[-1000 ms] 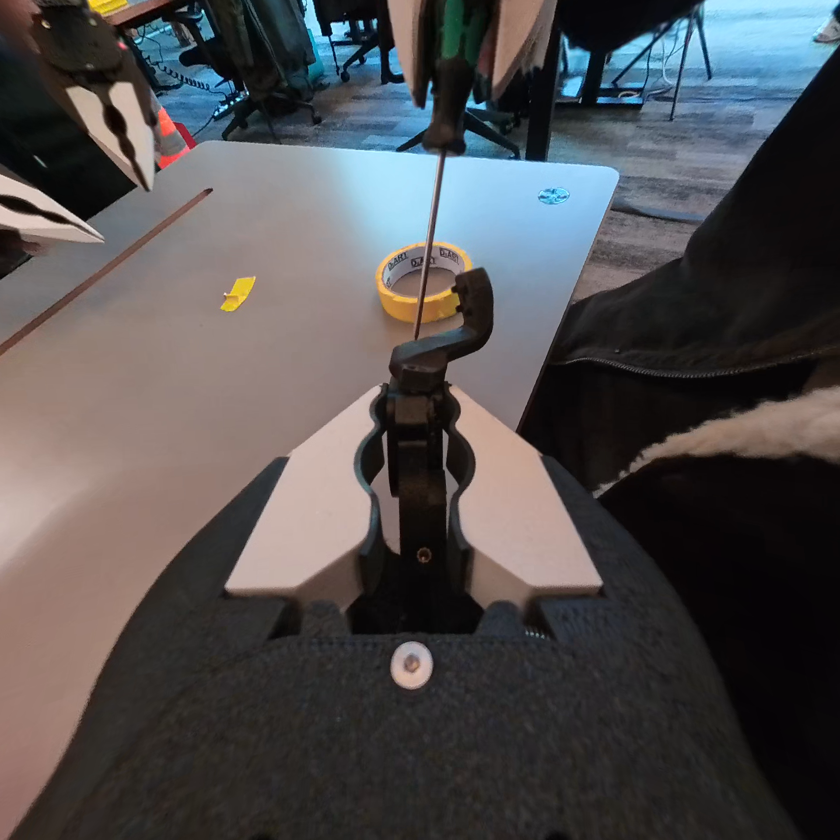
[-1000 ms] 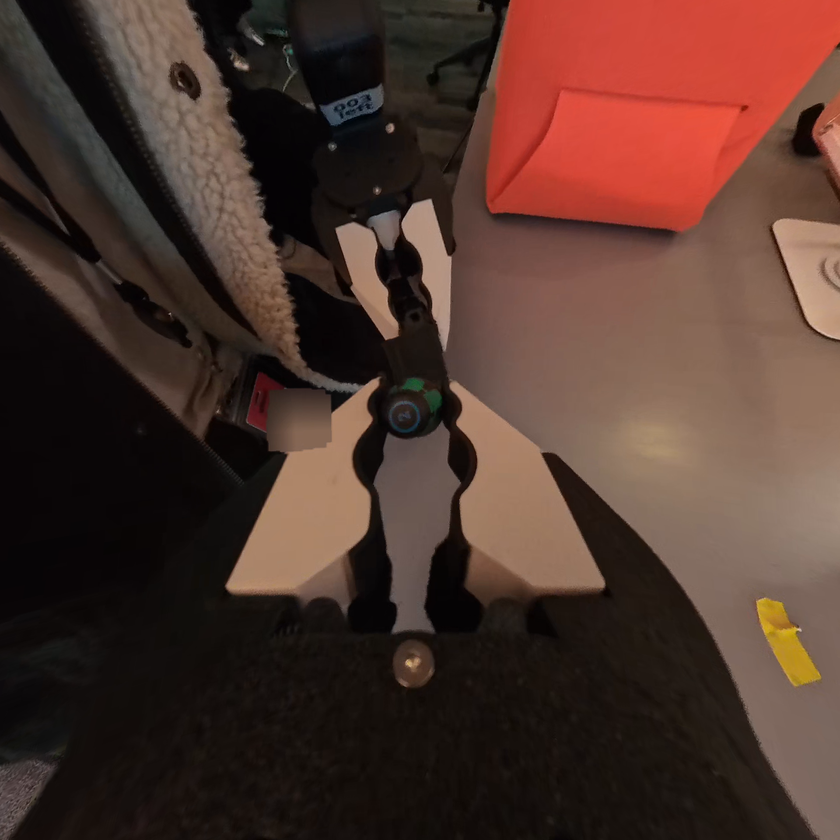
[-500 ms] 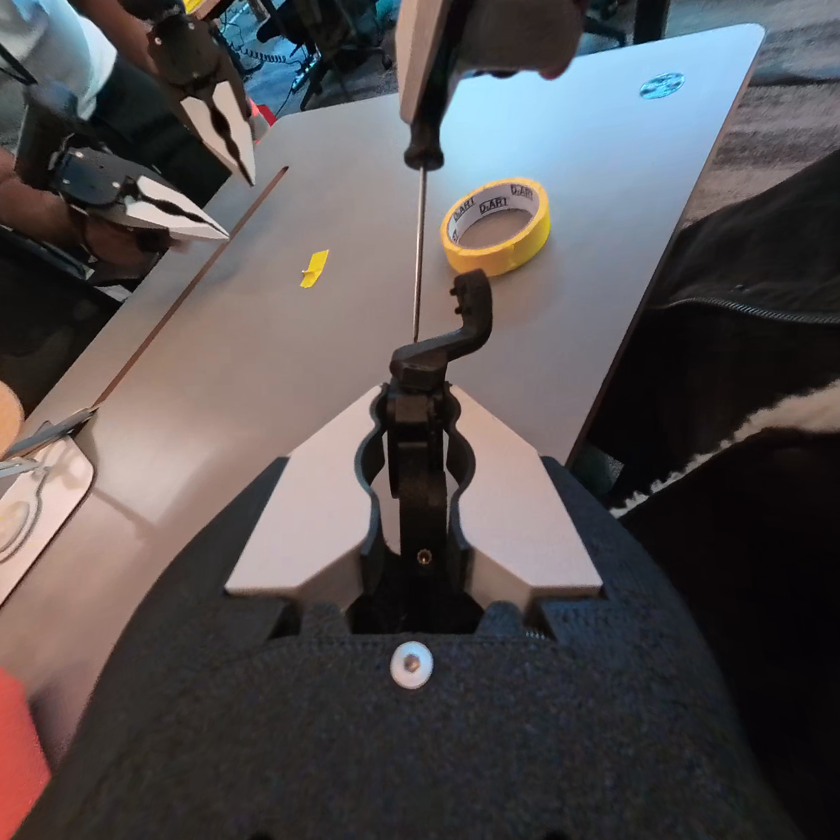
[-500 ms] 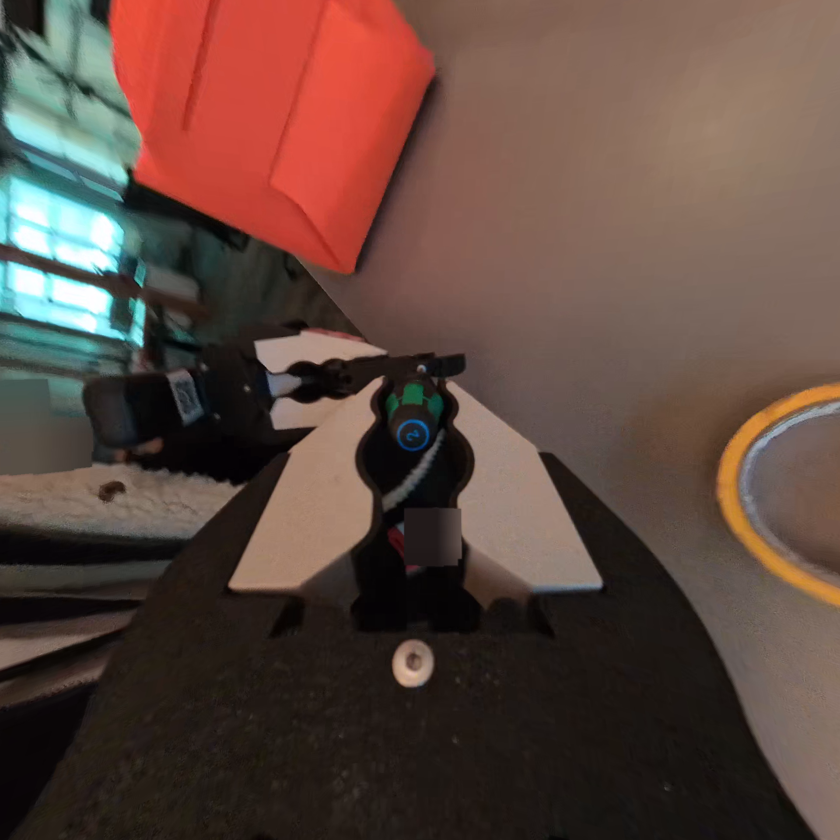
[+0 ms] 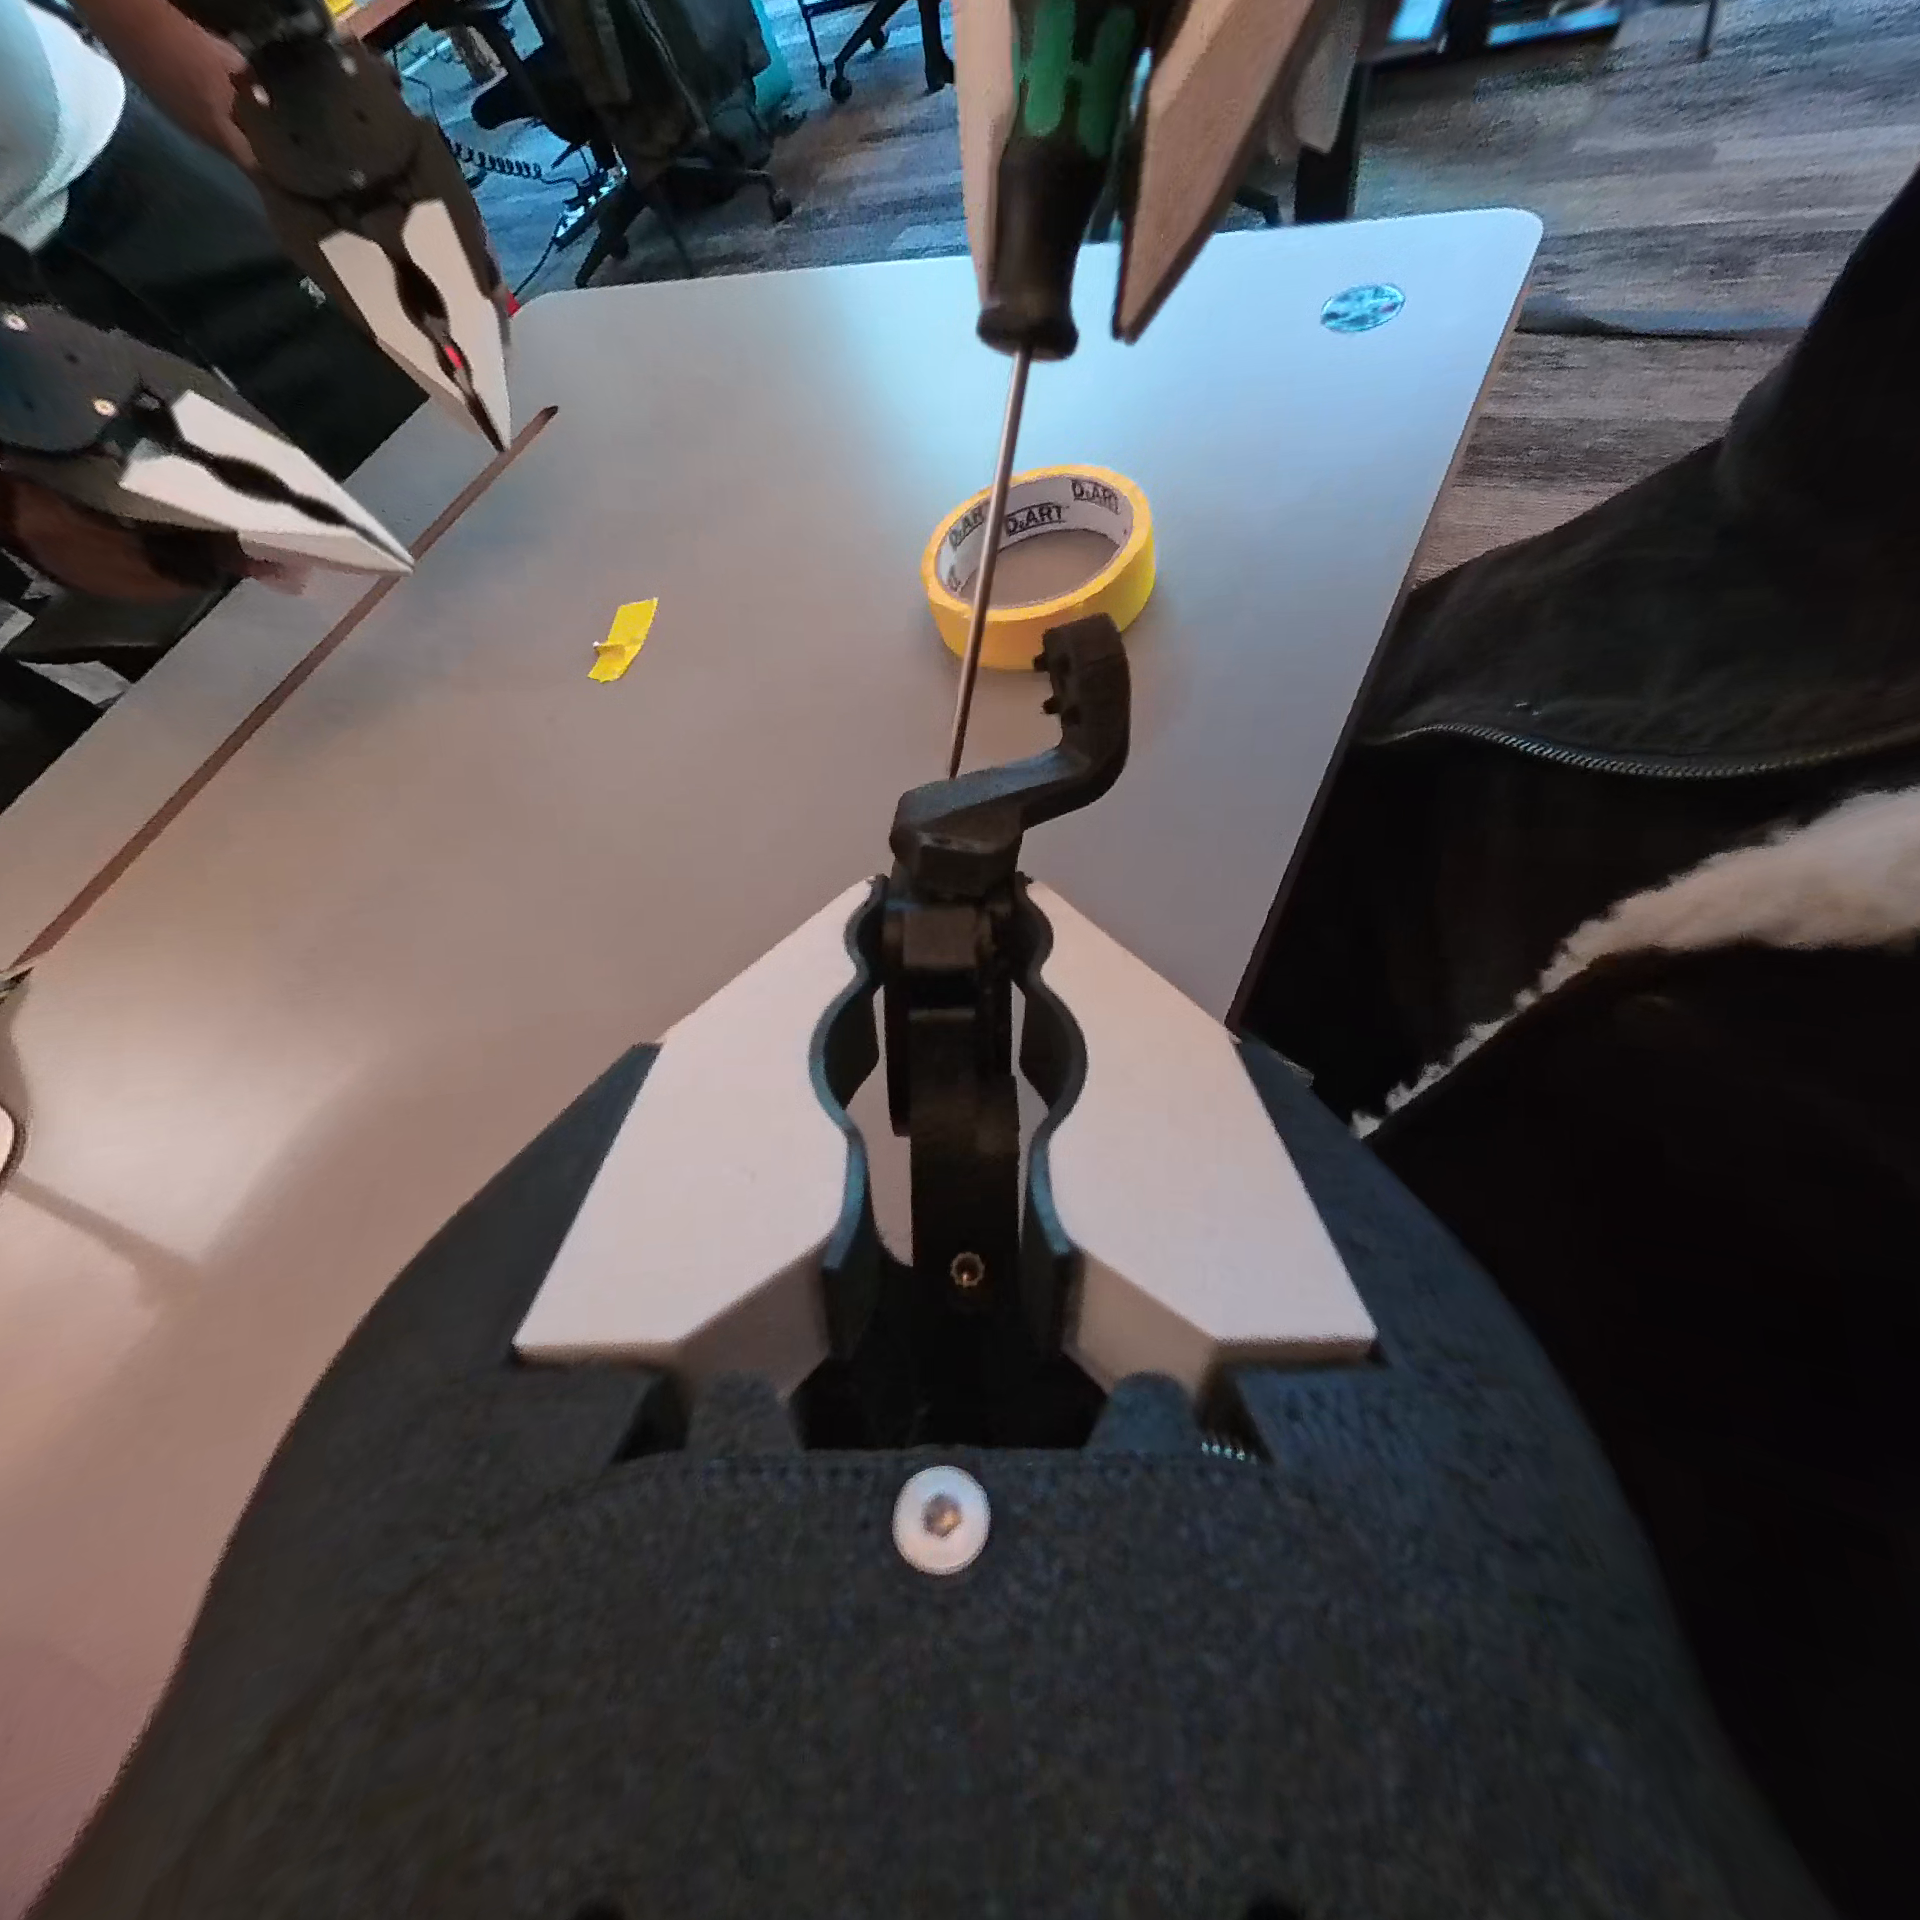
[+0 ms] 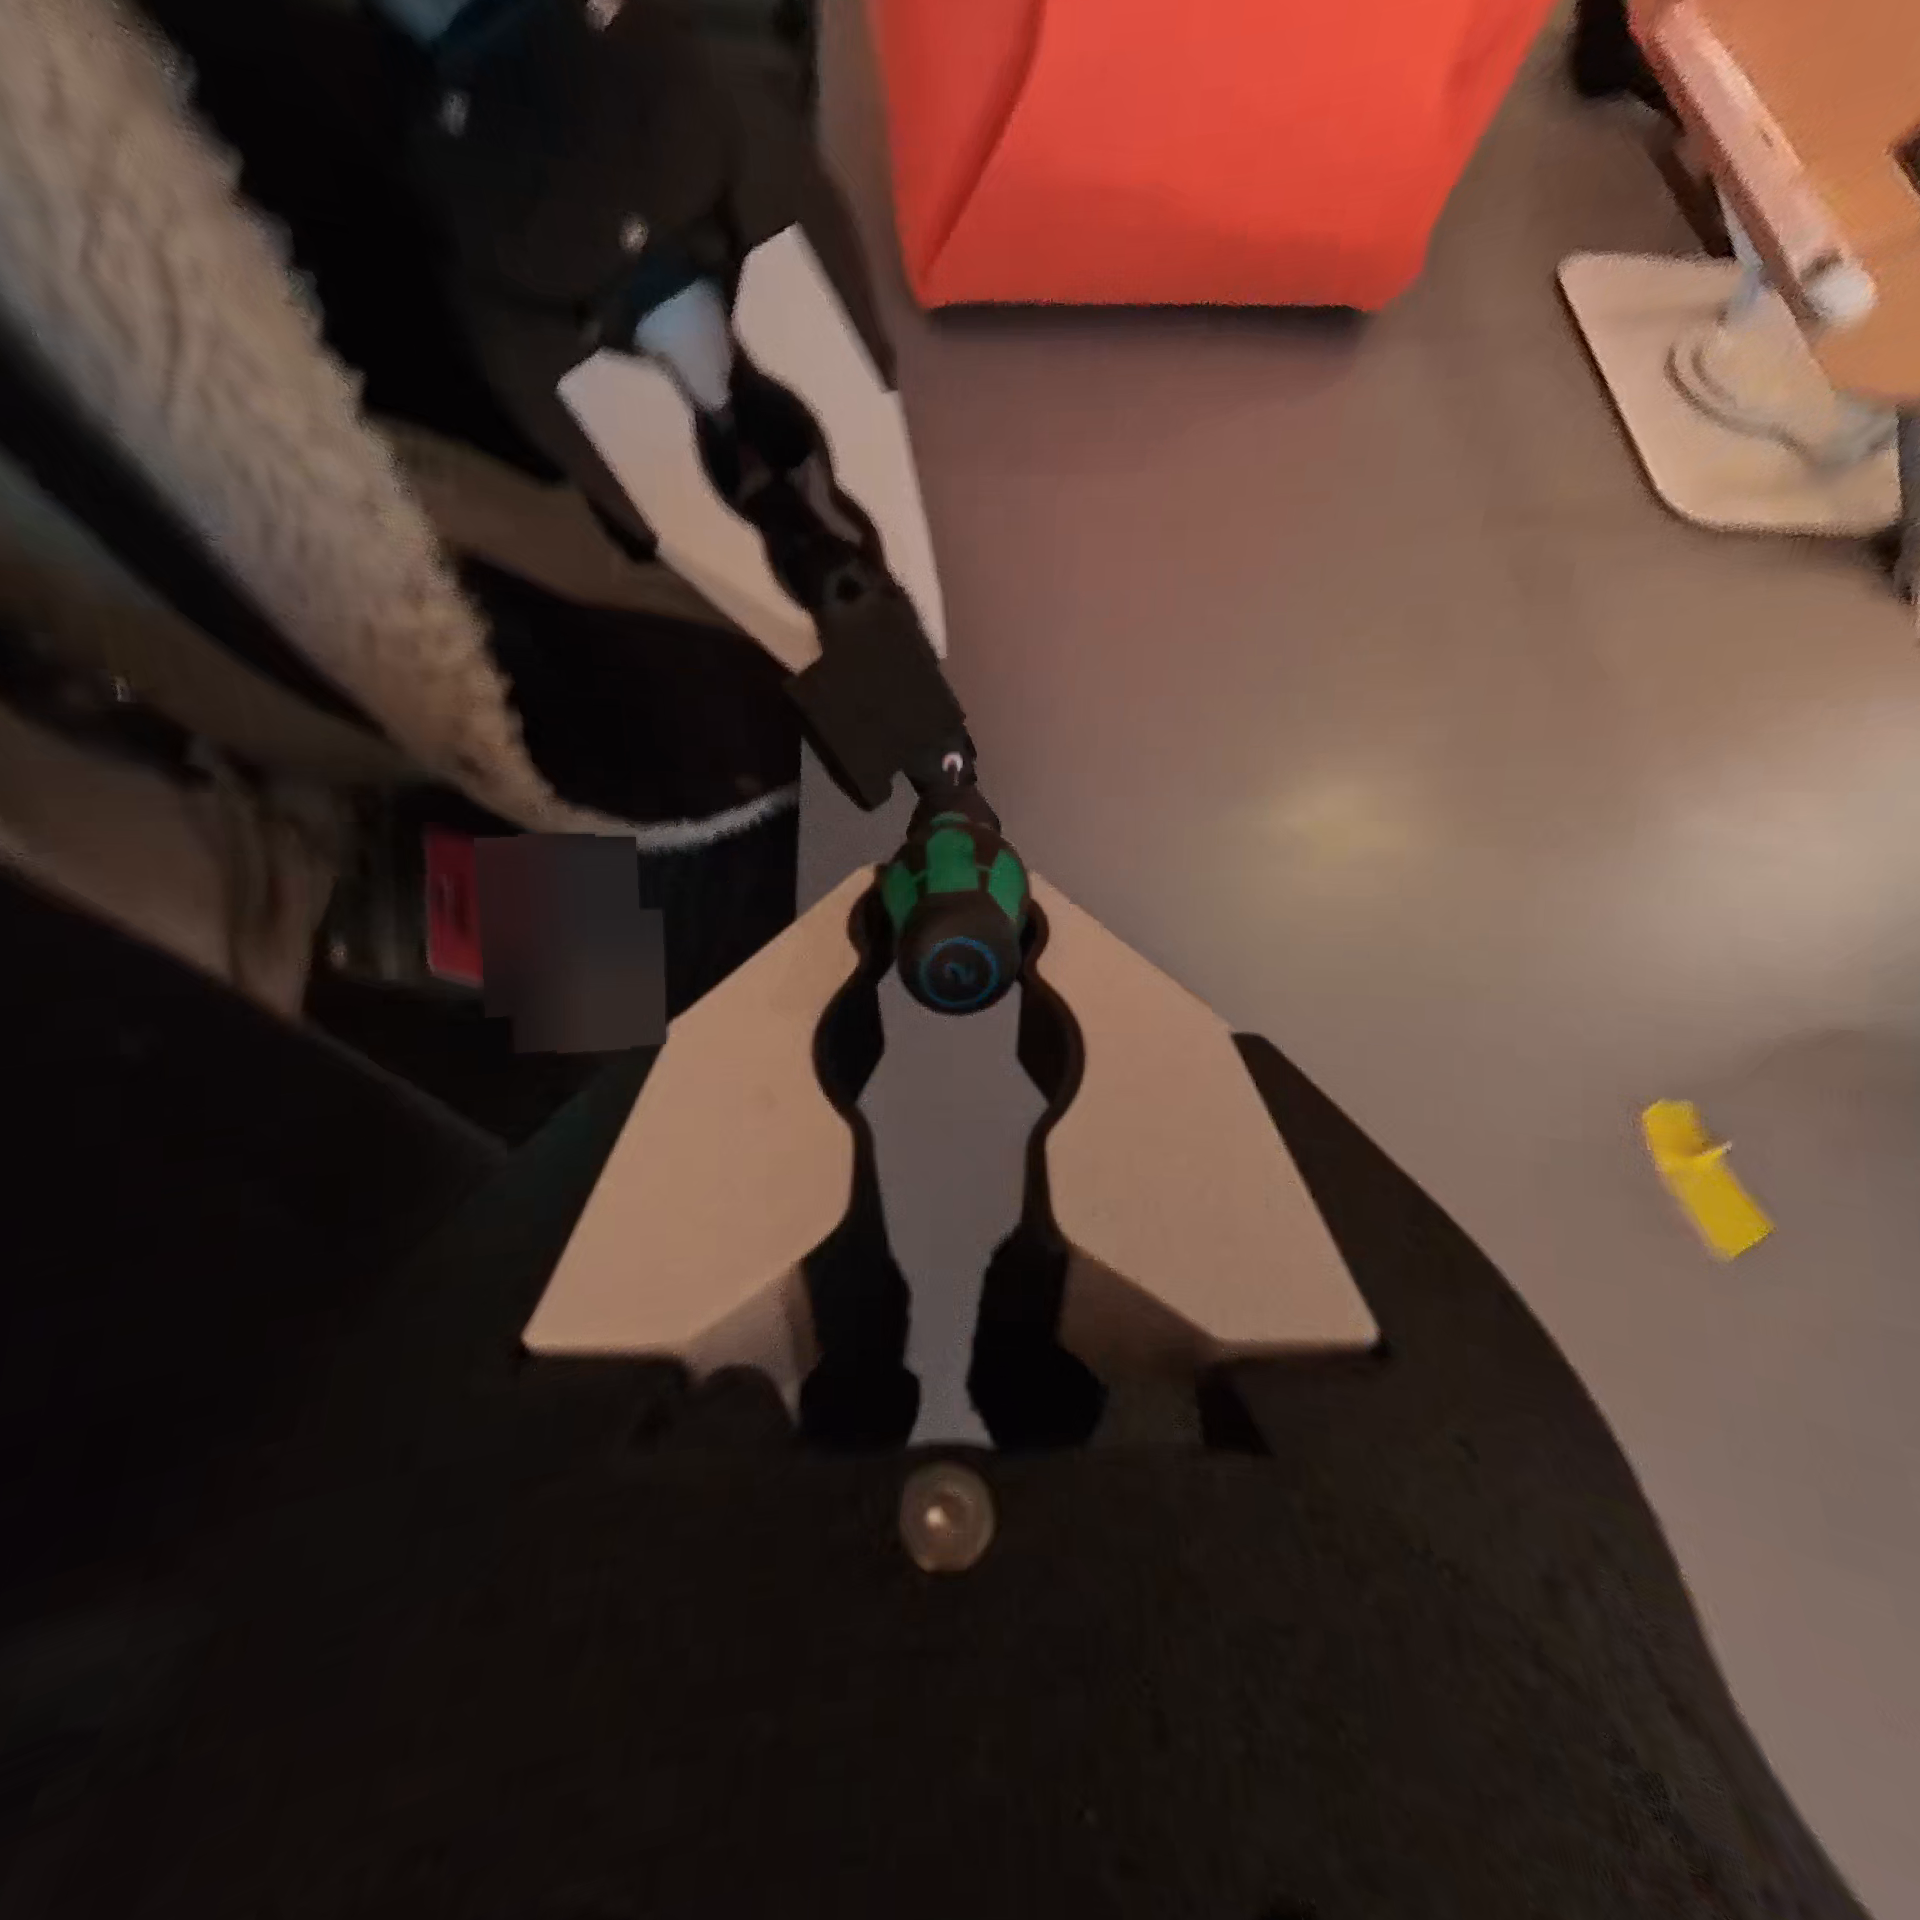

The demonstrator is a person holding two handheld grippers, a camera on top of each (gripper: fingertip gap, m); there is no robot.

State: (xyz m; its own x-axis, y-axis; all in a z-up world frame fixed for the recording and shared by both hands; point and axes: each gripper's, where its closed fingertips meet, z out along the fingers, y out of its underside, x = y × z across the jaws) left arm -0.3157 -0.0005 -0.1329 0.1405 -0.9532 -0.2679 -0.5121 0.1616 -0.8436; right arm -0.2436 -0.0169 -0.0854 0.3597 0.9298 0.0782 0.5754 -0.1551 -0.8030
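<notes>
Clamping a black bracket (image 5: 1003, 821) near the table (image 5: 520, 831) edge, left gripper (image 5: 948, 904), right gripper (image 6: 948, 914) pinching a screwdriver (image 6: 951, 925) above it.

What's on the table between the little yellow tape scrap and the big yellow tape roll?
Nothing rests there. In the left wrist view, bare grey table runs from the tape scrap to the tape roll; only the screwdriver shaft crosses above the roll.

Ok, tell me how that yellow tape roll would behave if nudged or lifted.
The yellow tape roll lies flat on the grey table, so a nudge would probably slide it, not roll it. It is a hollow ring, likely light. Stood on edge, it could well roll away.
</notes>
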